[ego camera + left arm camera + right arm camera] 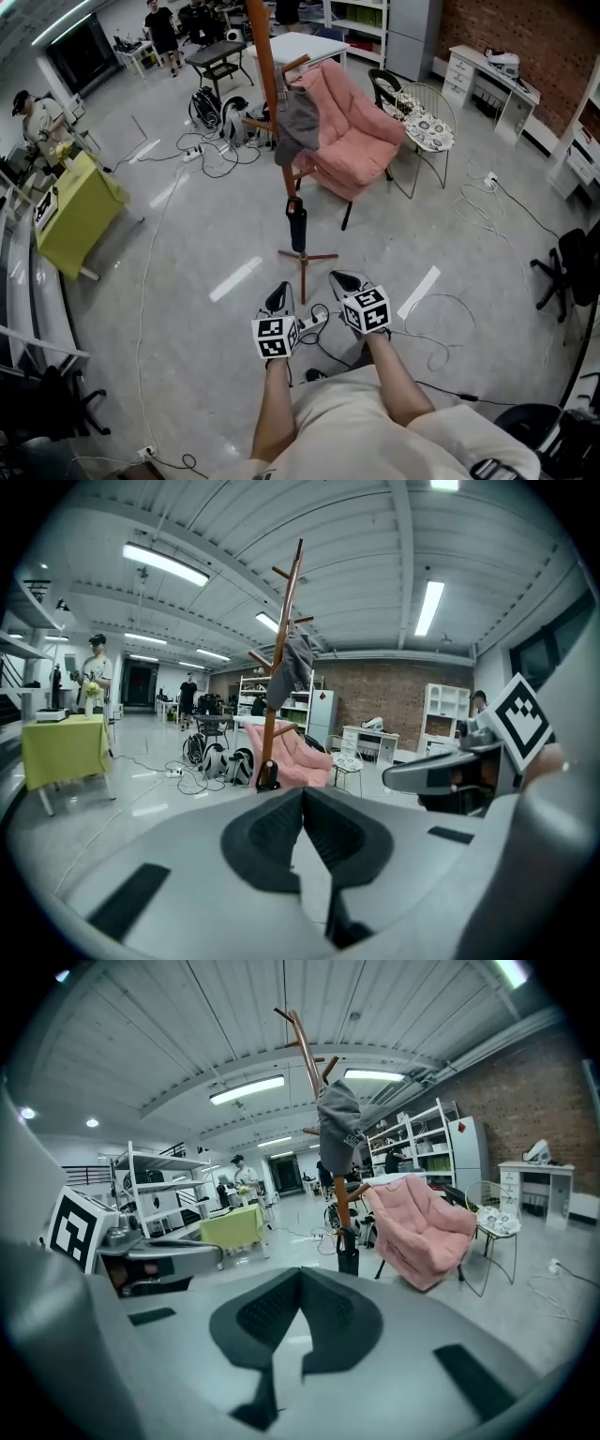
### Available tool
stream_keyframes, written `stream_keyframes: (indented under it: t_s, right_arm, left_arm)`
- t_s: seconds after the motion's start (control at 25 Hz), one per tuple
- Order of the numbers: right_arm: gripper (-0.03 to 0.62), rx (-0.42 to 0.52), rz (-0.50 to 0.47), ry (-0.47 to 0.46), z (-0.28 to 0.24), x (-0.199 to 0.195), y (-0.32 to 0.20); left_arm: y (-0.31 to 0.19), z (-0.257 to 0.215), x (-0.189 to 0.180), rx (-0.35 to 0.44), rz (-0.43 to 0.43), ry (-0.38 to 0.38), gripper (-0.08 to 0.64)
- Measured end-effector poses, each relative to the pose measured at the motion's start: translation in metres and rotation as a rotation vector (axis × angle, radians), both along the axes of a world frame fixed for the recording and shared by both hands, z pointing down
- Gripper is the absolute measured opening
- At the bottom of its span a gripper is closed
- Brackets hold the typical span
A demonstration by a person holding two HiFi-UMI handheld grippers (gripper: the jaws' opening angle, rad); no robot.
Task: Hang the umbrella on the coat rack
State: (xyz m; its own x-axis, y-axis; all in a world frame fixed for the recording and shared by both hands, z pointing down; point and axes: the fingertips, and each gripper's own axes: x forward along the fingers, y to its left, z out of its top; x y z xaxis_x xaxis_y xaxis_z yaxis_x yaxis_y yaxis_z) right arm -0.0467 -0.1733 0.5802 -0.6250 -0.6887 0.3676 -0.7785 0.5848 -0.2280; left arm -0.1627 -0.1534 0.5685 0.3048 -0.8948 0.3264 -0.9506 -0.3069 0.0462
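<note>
Wooden coat rack (267,94) stands ahead of us, with the dark folded umbrella (297,228) low against its pole, just above the feet and below a grey garment (298,127). We hold the left gripper (281,294) and right gripper (341,279) side by side, well apart from the umbrella, both with jaws closed tip to tip on nothing.

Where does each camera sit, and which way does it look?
Head view: on the person's head, steeply down at floor and coat rack; both forearms, left gripper and right gripper show.
Left gripper view: on that gripper, along its shut jaws toward the coat rack; right gripper at right.
Right gripper view: on that gripper, along its shut jaws toward the coat rack; left gripper at left.
All share the coat rack, the umbrella at its pole, the pink armchair.
</note>
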Motion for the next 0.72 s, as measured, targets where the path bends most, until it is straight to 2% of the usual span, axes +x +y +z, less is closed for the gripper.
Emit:
stream_keyframes:
  t_s: [0.72]
  right_arm:
    - [0.003,-0.015,-0.033,0.019,0.008,-0.007,0.01]
  left_arm:
    - [0.012,0.006,-0.003,-0.023,-0.01,0.0,0.008]
